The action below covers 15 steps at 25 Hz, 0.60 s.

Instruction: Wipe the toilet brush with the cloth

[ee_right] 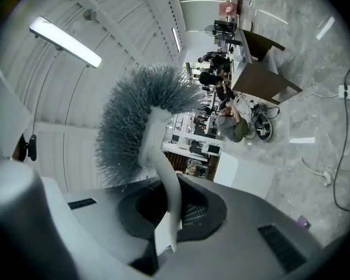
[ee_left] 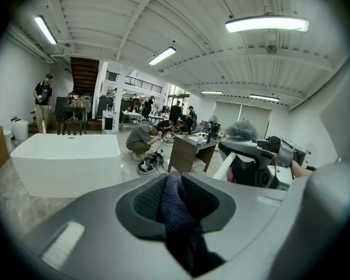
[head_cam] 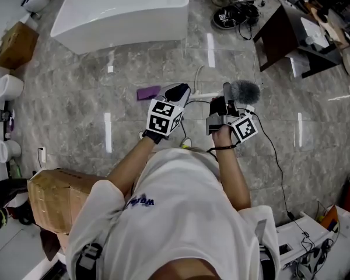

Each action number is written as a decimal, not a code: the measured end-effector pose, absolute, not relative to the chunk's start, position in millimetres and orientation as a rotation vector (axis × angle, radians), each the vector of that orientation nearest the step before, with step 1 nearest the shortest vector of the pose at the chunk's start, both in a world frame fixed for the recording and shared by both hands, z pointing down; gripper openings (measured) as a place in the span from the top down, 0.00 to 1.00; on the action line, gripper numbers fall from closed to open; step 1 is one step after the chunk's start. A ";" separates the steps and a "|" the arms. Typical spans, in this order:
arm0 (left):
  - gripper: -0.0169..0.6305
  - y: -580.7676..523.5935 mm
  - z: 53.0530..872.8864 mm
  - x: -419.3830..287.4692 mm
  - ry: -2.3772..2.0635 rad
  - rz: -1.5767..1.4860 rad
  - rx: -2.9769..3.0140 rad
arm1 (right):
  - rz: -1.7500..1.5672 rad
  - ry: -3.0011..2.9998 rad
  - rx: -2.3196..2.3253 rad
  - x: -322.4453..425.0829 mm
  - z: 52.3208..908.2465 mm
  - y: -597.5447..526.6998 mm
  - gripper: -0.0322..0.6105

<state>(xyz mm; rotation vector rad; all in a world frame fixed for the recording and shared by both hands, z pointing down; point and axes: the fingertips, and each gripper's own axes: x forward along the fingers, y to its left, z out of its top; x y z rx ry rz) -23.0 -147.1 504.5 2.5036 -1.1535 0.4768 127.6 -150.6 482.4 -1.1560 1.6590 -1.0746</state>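
Grey marble floor [head_cam: 76,98] runs under the whole scene, and the person stands on it in a white shirt, holding two grippers side by side and near each other at chest height. One dark blue cloth [ee_left: 174,206] is bunched in the left gripper [head_cam: 176,93], whose claw [ee_left: 172,197] is pressed onto it, with a fold poking out past the tips. One toilet brush [ee_right: 144,124] is in the right gripper [head_cam: 226,98]. That claw [ee_right: 170,212] pinches the white stem low down, and the stem rises out of it and curves up to the grey bristle head. The brush's long axis follows the claw, bristle end up and away from the person. From the left gripper view the bristle head [ee_left: 242,130] shows above the right gripper, apart from the cloth. Two cardboard boxes sit at the person's left, one close [head_cam: 55,197] and one farther off [head_cam: 14,45]. One small purple item [head_cam: 147,92] lies on the floor just beyond the left gripper. Farther out stands one white bathtub [head_cam: 122,10], then a dark table [head_cam: 280,37], and several people in the background, one of them crouching [ee_left: 143,139].
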 end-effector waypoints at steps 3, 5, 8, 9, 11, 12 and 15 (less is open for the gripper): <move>0.86 -151.6 510.8 -42.8 -1.190 0.493 2.471 | -1.054 1.655 -1.151 130.7 477.8 -153.7 0.92; 0.86 -154.5 517.5 -61.0 -1.228 0.506 2.434 | -1.047 1.637 -1.148 135.3 476.4 -154.6 0.92; 0.86 -152.5 530.7 -81.3 -1.263 0.532 2.379 | -1.031 1.603 -1.158 148.8 476.6 -151.4 0.93; 0.86 -152.7 533.2 -84.8 -1.270 0.544 2.369 | -1.025 1.594 -1.158 152.8 475.7 -151.4 0.93; 0.86 -153.7 533.2 -87.1 -1.273 0.556 2.365 | -1.015 1.589 -1.160 156.5 473.9 -152.9 0.93; 0.86 -153.9 531.1 -85.2 -1.268 0.557 2.370 | -1.012 1.593 -1.162 156.1 473.4 -153.7 0.94; 0.86 -153.2 520.6 -66.3 -1.225 0.538 2.400 | -1.006 1.627 -1.168 149.3 472.6 -154.5 0.94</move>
